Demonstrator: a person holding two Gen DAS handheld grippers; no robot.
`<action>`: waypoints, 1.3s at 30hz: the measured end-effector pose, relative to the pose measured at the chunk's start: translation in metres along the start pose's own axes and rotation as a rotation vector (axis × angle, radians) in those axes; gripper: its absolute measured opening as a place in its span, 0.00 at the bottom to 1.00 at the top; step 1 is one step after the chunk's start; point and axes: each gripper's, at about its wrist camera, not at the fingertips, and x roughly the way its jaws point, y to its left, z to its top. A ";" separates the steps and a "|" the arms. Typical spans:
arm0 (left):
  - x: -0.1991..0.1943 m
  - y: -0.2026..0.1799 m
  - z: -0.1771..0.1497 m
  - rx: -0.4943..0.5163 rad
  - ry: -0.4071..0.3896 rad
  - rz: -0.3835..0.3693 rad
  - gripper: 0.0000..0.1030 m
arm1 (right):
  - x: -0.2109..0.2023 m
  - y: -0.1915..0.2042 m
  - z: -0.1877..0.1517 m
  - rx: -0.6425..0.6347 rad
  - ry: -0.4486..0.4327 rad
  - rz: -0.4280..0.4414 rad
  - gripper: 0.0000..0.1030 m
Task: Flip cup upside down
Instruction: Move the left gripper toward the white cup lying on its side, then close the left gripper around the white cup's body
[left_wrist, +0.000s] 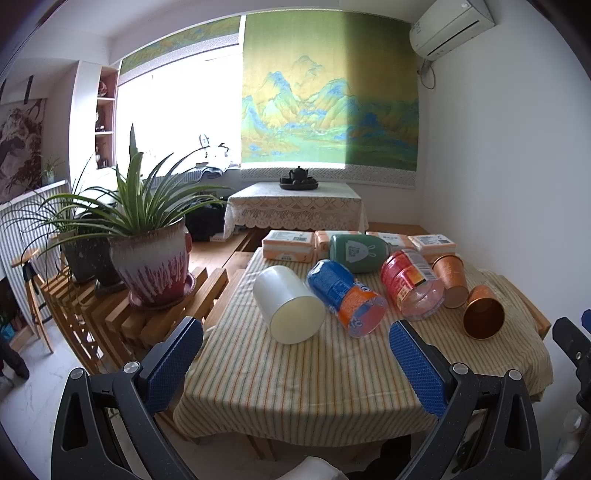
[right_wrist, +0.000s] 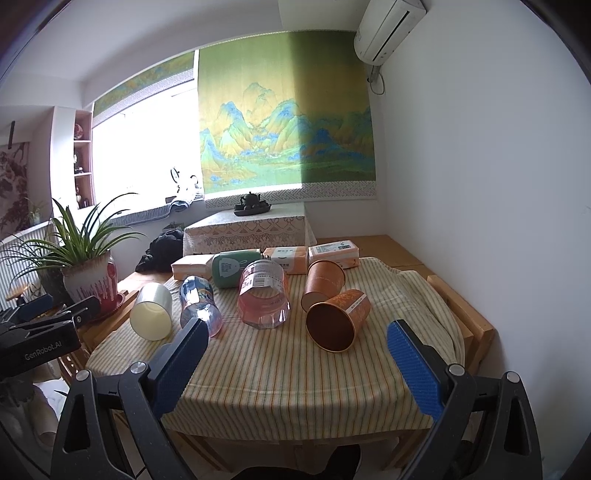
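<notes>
— Striped cloth (left_wrist: 314, 384) covers the bench (right_wrist: 480, 328), and behind it hangs a green mountain-landscape blind (left_wrist: 328, 96) with an air conditioner (left_wrist: 450, 26) at about 1 o'clock. What lies on the cloth?

— Cups, most on their sides. In the left wrist view, a white cup (left_wrist: 288, 306) lies at the centre, its mouth toward the camera. Just at its 3 o'clock is a blue-and-orange cup (left_wrist: 343, 295), touching or nearly so. Further toward 3 o'clock come a clear cup with a red label (left_wrist: 410, 284), then two copper-coloured cups: one lying with its open mouth facing us (left_wrist: 482, 312), another behind it (left_wrist: 450, 280), narrow end toward us; I cannot tell if it stands or lies. A green cup with a rabbit print (left_wrist: 354, 253) lies at 12 o'clock of the group, in front of a row of tissue packs (left_wrist: 288, 245).

— And the tools?

— The left hand-held gripper (left_wrist: 295, 354) hangs over the near edge of the bench, jaws spread wide, nothing between them; the white cup sits beyond the gap. The right hand-held gripper (right_wrist: 297, 354) is likewise wide apart and empty, with the nearer copper cup at its 12 o'clock.

— Anything off the bench?

— A potted plant (left_wrist: 151, 266) on a wooden rack at 9 o'clock, and a teapot (left_wrist: 298, 173) on a lace-covered table at 12.
</notes>
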 end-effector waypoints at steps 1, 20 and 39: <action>0.002 0.002 0.000 0.000 0.001 0.006 0.99 | 0.001 -0.001 -0.001 0.004 0.003 0.000 0.93; 0.082 0.043 0.033 -0.117 0.280 -0.062 0.99 | 0.018 -0.001 -0.004 0.014 0.034 0.030 0.93; 0.217 0.054 0.062 -0.223 0.599 -0.076 0.99 | 0.034 -0.010 -0.012 0.035 0.080 0.038 0.93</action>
